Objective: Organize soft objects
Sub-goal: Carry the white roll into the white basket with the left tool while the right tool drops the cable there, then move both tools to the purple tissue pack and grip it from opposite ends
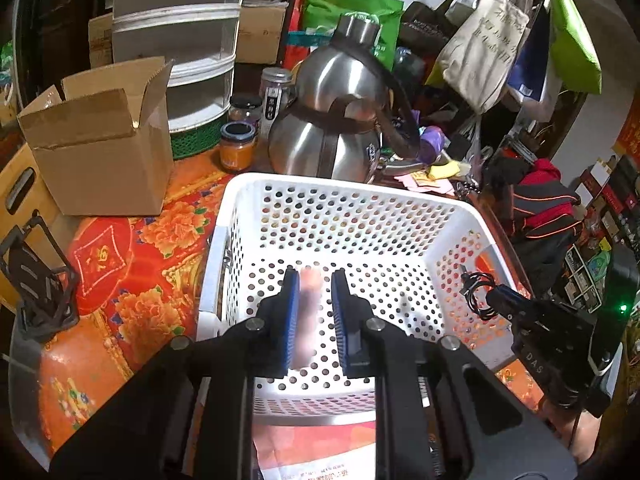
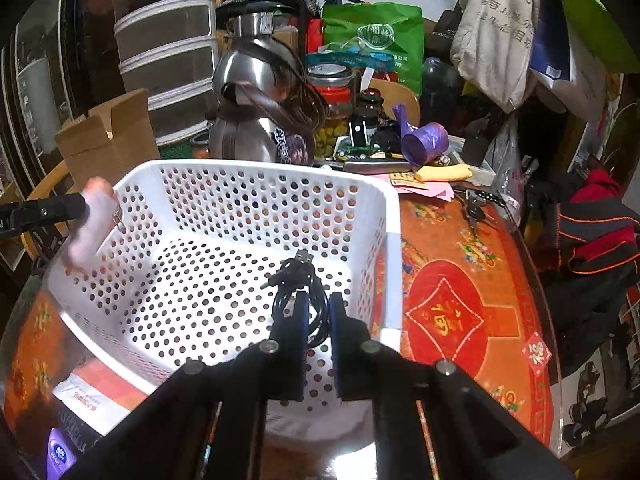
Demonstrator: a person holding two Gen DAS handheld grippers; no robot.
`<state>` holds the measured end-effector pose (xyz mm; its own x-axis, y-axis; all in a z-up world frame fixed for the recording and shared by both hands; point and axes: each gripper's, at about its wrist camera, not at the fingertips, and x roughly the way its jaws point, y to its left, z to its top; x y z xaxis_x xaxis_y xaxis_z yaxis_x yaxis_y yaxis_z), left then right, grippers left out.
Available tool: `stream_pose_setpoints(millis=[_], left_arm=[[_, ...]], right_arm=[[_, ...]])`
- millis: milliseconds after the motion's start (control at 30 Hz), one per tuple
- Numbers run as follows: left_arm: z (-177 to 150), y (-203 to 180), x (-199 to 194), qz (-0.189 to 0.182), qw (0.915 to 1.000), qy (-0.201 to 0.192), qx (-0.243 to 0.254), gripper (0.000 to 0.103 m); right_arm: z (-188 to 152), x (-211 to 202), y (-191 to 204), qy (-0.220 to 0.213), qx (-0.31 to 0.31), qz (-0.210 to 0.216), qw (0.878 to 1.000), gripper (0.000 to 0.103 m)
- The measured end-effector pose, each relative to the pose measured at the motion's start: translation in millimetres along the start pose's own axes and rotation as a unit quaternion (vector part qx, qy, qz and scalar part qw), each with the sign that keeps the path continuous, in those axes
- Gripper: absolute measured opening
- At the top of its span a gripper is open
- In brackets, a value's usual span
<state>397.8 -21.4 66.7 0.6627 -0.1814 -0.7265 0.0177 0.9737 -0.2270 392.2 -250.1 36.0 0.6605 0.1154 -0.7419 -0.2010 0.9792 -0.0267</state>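
A white perforated basket [image 1: 340, 188] stands on the red floral table; it also shows in the right wrist view [image 2: 256, 168]. My left gripper [image 1: 315, 280] is open above the basket, and a blurred pink soft object [image 1: 309, 312] hangs between its blue pads, not clamped. In the right wrist view the same pink object [image 2: 90, 224] is at the basket's left rim beside the left gripper's tip. My right gripper [image 2: 318, 300] is shut on a coiled black cable [image 2: 298, 288] over the basket; it shows in the left wrist view [image 1: 478, 294].
A steel kettle [image 1: 332, 120] and jars [image 1: 237, 146] stand behind the basket. An open cardboard box [image 1: 100, 140] sits at the left. Yellow and purple items [image 2: 428, 144] and keys [image 2: 476, 204] lie at the back right. Paper [image 1: 320, 452] lies under the basket's near edge.
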Motion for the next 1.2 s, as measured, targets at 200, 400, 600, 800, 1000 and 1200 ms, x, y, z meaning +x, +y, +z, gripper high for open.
stream_pose_setpoints(millis=[200, 400, 600, 800, 1000, 1200], left_arm=[[-5, 3, 8, 0.006, 1.0, 0.006, 0.004, 0.015], [-8, 7, 0, 0.009, 0.9999, -0.003, 0.002, 0.016], [-14, 5, -11, 0.005, 0.9998, -0.011, 0.014, 0.04], [-35, 7, -53, 0.01, 0.9973, -0.066, 0.031, 0.094], [-86, 15, -112, 0.008, 0.9927, -0.112, 0.044, 0.103], [-186, 30, -182, -0.001, 0.9849, -0.163, 0.057, 0.103]], right_arm=[[0, 9, 1, 0.011, -0.006, -0.004, 1.0, 0.008], [2, 2, -6, -0.008, 0.015, 0.008, 1.0, 0.014], [3, -15, -3, -0.042, 0.012, 0.0, 0.999, 0.069], [-7, -49, -3, -0.061, 0.019, 0.007, 0.998, 0.077], [-55, -95, 8, -0.099, 0.018, 0.025, 0.995, 0.084], [-132, -135, 31, -0.124, 0.0, 0.056, 0.991, 0.085]])
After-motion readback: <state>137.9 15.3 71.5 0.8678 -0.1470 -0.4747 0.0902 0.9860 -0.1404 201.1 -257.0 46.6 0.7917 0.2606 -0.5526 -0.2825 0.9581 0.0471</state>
